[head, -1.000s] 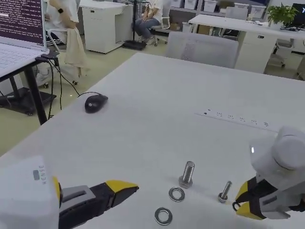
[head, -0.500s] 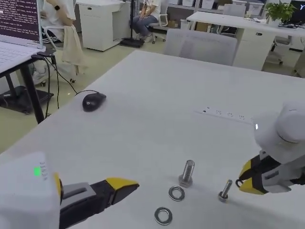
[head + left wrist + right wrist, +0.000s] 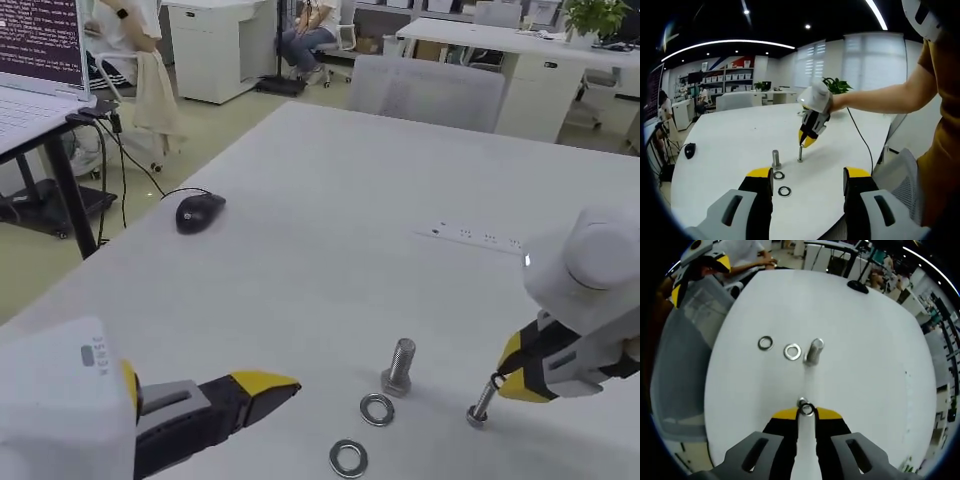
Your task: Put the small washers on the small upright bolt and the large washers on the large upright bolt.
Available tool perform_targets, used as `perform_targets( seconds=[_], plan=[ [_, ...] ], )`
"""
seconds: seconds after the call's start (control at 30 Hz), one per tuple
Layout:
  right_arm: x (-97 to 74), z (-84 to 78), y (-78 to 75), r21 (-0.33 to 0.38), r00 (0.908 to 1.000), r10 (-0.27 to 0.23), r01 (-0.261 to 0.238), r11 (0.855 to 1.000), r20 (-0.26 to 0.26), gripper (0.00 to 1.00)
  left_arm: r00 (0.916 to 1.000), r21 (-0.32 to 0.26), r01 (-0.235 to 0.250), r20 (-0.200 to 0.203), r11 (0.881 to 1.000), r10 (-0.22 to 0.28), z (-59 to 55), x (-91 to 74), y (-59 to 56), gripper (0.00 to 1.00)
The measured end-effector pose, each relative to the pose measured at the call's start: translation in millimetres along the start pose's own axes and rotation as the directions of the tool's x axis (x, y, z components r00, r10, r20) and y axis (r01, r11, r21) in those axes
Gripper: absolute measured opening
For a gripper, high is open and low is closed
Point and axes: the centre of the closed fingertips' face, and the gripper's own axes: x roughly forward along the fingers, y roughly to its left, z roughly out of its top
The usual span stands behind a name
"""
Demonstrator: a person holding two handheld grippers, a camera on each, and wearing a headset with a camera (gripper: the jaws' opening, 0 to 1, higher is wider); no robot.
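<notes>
My right gripper [image 3: 503,379] [image 3: 806,411] is shut on a small dark washer [image 3: 807,410], held right at the top of the small bolt [image 3: 481,403] [image 3: 800,153], which leans a little. The large bolt [image 3: 398,365] [image 3: 814,351] [image 3: 776,159] stands upright to its left. Two large washers [image 3: 377,409] [image 3: 348,458] lie flat on the white table [image 3: 330,230] in front of the large bolt; the right gripper view also has these washers [image 3: 792,351] [image 3: 765,343]. My left gripper [image 3: 268,386] [image 3: 808,175] hovers open at the near left, empty.
A black mouse [image 3: 200,212] lies at the table's left edge, a white power strip [image 3: 470,237] farther back on the right. A grey chair [image 3: 430,90] stands behind the table. A laptop stand [image 3: 40,110] and seated people are off to the left.
My right gripper rose from beside the small bolt and brought its tips to the bolt's top; the bolt now leans. The left gripper has barely moved.
</notes>
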Motion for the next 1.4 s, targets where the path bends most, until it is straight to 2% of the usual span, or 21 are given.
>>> perform_targets(
  seconds=[0.27, 0.47, 0.93, 1.4],
  plan=[
    [3.3, 2.8, 0.1, -0.017, 1.0000, 0.009, -0.009, 1.000, -0.003, 0.12, 0.9999, -0.004, 0.001, -0.011, 1.000, -0.001, -2.4, 0.1, -1.4, 0.56],
    [10.4, 1.6, 3.1, -0.020, 0.9997, 0.023, -0.023, 1.000, -0.011, 0.12, 1.0000, -0.008, -0.009, -0.002, 1.000, 0.009, -1.4, -2.3, -1.2, 0.56],
    [34.5, -8.6, 4.0, -0.048, 0.9976, 0.051, -0.054, 0.997, -0.045, 0.13, 0.9995, -0.028, -0.032, -0.006, 0.999, 0.031, -7.7, -6.3, 6.0, 0.56],
    [52.4, -13.2, 4.6, -0.036, 0.9972, 0.068, -0.069, 0.997, -0.030, 0.13, 0.9989, -0.045, -0.045, -0.018, 0.998, 0.044, -13.6, -5.0, 11.3, 0.56]
  ],
)
